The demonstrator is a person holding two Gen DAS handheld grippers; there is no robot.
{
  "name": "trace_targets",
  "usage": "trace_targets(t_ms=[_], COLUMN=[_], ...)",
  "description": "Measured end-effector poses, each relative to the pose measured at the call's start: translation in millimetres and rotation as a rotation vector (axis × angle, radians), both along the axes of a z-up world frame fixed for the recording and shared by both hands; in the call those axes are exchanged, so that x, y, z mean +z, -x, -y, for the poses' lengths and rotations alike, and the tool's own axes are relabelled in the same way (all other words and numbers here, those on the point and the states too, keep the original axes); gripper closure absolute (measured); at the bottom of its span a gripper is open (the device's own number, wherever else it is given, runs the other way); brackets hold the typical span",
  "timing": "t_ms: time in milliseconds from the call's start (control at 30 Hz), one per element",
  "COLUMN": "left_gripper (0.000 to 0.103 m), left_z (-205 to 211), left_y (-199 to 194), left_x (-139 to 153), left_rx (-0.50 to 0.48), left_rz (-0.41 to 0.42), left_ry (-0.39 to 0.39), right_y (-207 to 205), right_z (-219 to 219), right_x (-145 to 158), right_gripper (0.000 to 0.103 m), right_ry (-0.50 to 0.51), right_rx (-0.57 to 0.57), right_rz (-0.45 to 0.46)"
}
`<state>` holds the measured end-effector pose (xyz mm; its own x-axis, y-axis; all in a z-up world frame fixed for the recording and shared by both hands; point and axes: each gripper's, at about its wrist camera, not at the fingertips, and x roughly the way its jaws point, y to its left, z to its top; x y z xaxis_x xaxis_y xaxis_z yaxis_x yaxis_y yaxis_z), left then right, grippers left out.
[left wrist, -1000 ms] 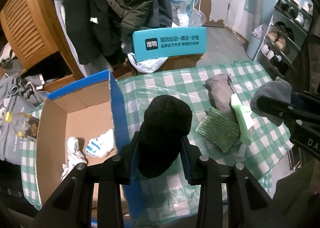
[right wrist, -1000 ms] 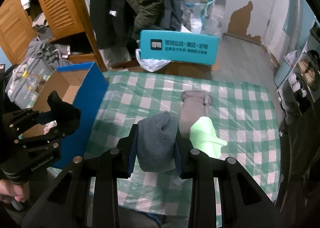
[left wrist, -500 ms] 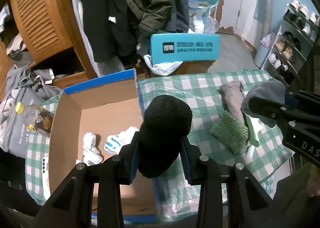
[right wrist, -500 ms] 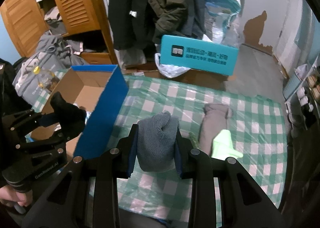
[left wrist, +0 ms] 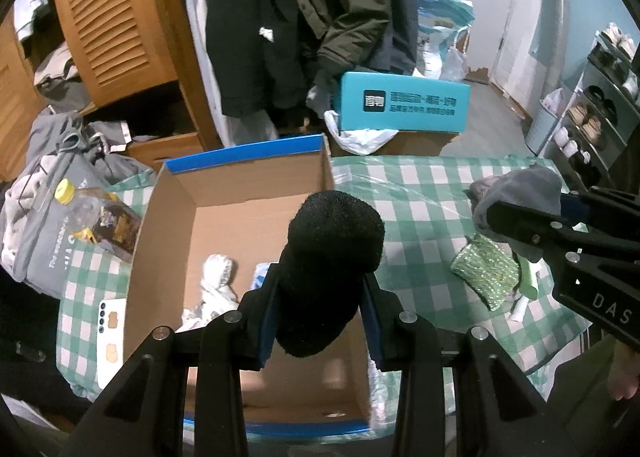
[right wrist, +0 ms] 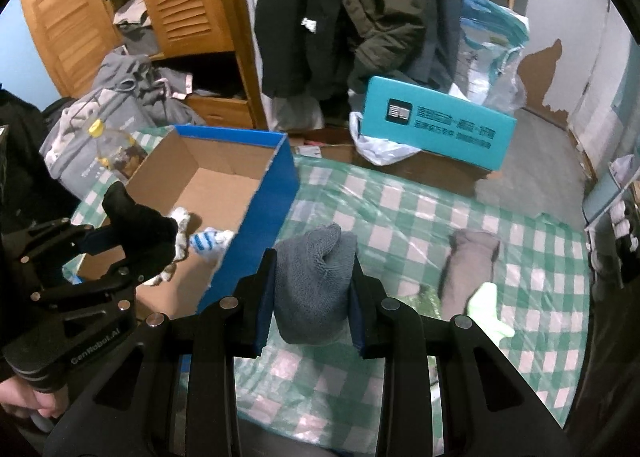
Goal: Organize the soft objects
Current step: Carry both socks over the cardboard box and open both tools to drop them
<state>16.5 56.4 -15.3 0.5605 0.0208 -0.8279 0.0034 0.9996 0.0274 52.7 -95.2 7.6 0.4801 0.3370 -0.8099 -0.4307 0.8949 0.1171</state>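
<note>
A: Left claw (left wrist: 320,309) has swung over since a second ago. It was above the checked cloth then, and now it hangs over the open brown cardboard box with blue outer walls (left wrist: 240,193), clamped on the fuzzy black rolled sock (left wrist: 330,269).

B: And the right claw (right wrist: 312,305) has come leftward with it, now near the box's blue right wall, pinching the grey knitted sock (right wrist: 316,277) above the green-and-white checked surface (right wrist: 400,209).

A: The black sock looks plump and matte, bulging out above the pads. The grey one is ribbed and folded to a peak at the top.

B: In the box, a white sock (left wrist: 216,281) and a blue-and-white striped sock (right wrist: 208,241) lie on the floor.

A: On the surface to the right: a taupe sock (right wrist: 468,265) lying flat, a pale green sock (right wrist: 488,309) near it, and a sparkly green pad (left wrist: 486,277).
</note>
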Motion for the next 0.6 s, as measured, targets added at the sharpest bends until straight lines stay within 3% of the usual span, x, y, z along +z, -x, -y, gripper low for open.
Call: trace_targets(t_ms=[600], left_gripper=[0.066], left_z=[-45.9], left_y=[7.2], left_x=[-6.4], left_rx=[0.086], left_rz=[-0.014], left_ry=[-0.003], right_y=[-1.4], right_z=[-58.0], right_x=[0.4], right_gripper=[0.073], right_ry=[0.002], right_rx=[0.09], right_rz=[-0.002])
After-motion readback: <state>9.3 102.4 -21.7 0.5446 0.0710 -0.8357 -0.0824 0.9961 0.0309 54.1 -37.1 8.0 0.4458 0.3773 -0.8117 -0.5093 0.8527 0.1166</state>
